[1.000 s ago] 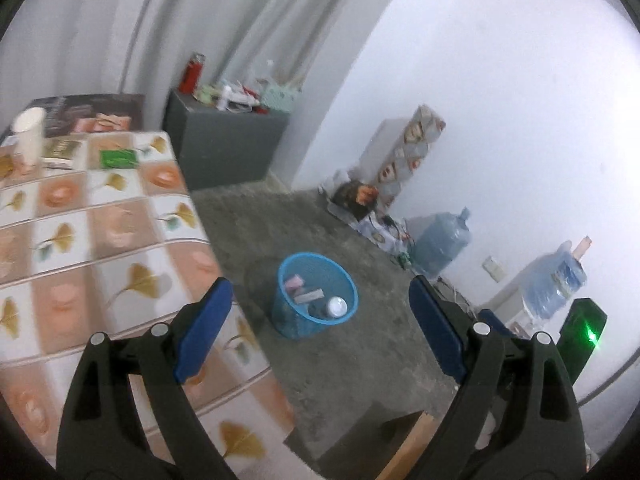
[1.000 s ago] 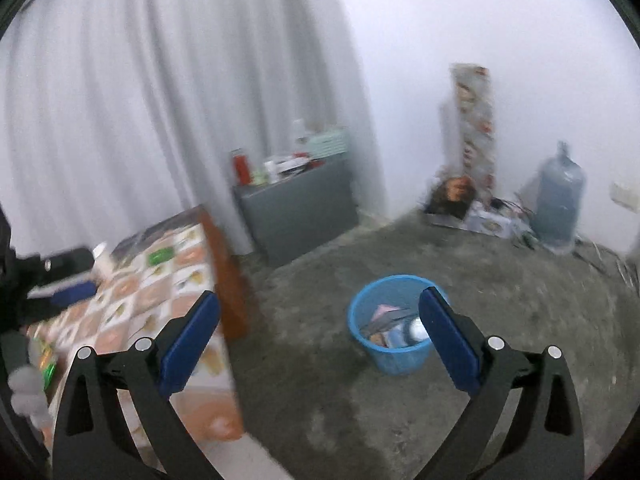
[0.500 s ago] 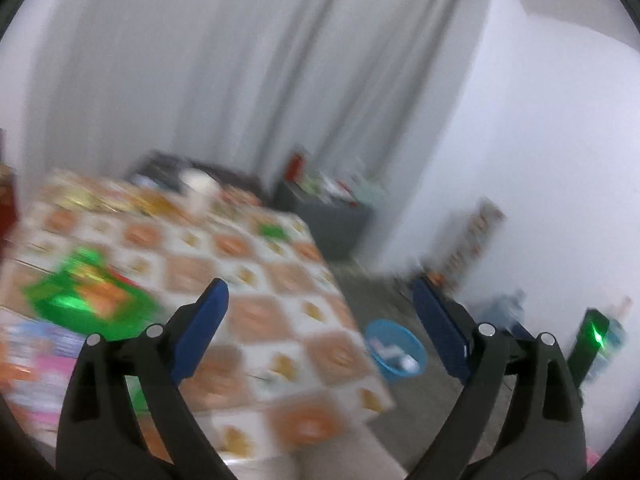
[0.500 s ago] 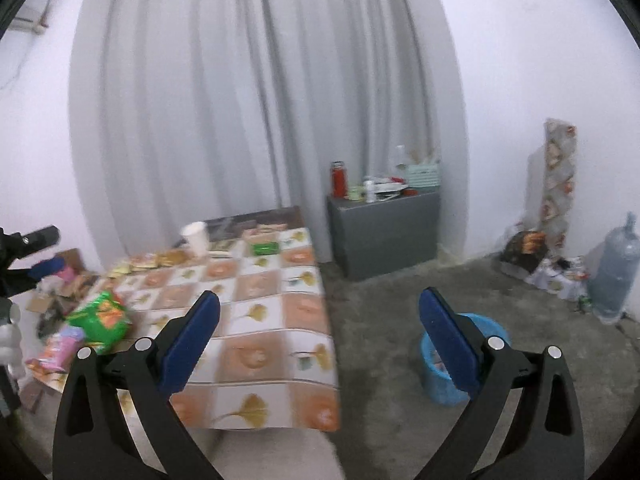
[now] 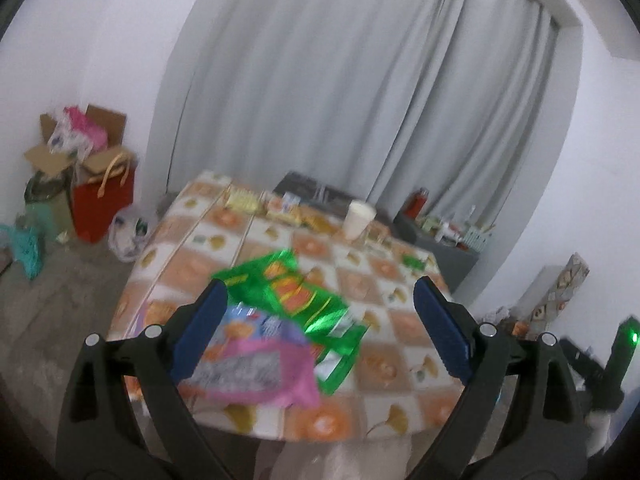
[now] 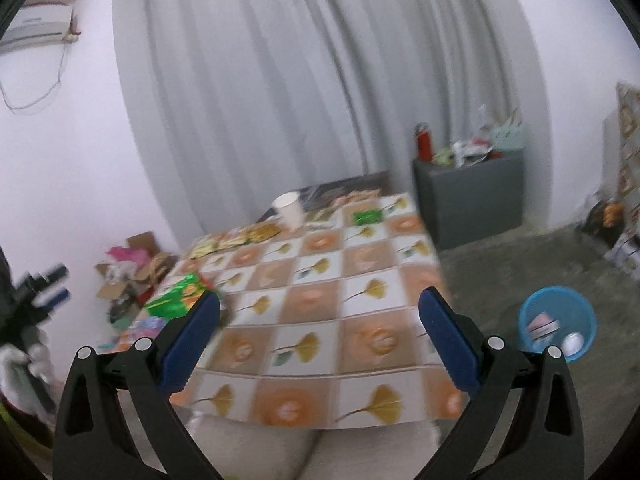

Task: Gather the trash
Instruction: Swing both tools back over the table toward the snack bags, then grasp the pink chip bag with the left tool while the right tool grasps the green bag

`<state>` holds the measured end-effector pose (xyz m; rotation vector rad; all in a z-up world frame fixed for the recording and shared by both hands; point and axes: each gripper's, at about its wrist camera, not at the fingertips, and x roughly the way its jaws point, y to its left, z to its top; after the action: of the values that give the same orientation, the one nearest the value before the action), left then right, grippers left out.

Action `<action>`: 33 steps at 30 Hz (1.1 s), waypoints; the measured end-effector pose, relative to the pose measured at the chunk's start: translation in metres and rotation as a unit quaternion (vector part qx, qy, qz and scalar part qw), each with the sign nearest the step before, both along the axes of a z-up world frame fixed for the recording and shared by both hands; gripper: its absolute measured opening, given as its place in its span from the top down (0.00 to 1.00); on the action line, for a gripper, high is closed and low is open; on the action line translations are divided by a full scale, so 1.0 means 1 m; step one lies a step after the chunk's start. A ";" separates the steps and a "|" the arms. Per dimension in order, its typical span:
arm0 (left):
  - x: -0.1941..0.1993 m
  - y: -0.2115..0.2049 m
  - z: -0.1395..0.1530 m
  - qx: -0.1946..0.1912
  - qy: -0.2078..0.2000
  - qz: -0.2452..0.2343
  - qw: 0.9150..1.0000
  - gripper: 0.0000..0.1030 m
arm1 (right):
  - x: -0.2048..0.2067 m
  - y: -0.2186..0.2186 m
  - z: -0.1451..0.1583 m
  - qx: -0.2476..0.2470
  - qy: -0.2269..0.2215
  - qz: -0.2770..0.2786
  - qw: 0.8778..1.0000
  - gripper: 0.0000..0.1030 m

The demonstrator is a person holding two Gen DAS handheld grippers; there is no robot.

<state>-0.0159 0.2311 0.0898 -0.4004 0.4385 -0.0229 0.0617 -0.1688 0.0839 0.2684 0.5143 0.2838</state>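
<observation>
Now the green snack wrapper [image 5: 296, 292] sits squarely ahead of the left gripper [image 5: 320, 332], where a second ago that camera looked down at the blue trash basket [image 6: 558, 322] on the floor. Both views have swung from the basket up to the table [image 6: 360, 300], which suggests the last piece is already dropped and the next pickup is starting. Touching the green wrapper on its near side lies a pink and blue wrapper [image 5: 260, 360], overlapping it and closer to the table's front edge. Farther back from the green wrapper stand a white paper cup [image 5: 359, 220] and a row of small yellow packets [image 5: 244, 200]; a small green packet [image 6: 368, 216] lies toward the far right corner. The basket stands on the floor well to the right of the table. Both the left gripper and the right gripper [image 6: 320, 340] hold their jaws wide apart with nothing between them. The left one looks best placed for the next grab.
</observation>
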 end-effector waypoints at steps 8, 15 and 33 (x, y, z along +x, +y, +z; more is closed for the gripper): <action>-0.031 -0.025 -0.055 0.028 0.063 -0.091 0.993 0.13 | 0.036 0.033 -0.019 0.060 0.074 0.062 0.993 0.06; -0.023 0.001 -0.114 -0.091 0.117 -0.043 0.988 0.21 | 0.048 0.057 -0.031 0.058 0.103 0.088 0.989 0.06; -0.007 0.078 -0.188 -0.407 0.108 0.117 0.899 0.48 | 0.134 0.132 -0.075 0.143 0.238 0.184 0.943 0.10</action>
<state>-0.0230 0.3091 -0.0986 -1.2924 0.5873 0.0762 0.1961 -0.0373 0.0084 0.5316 1.0077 0.6695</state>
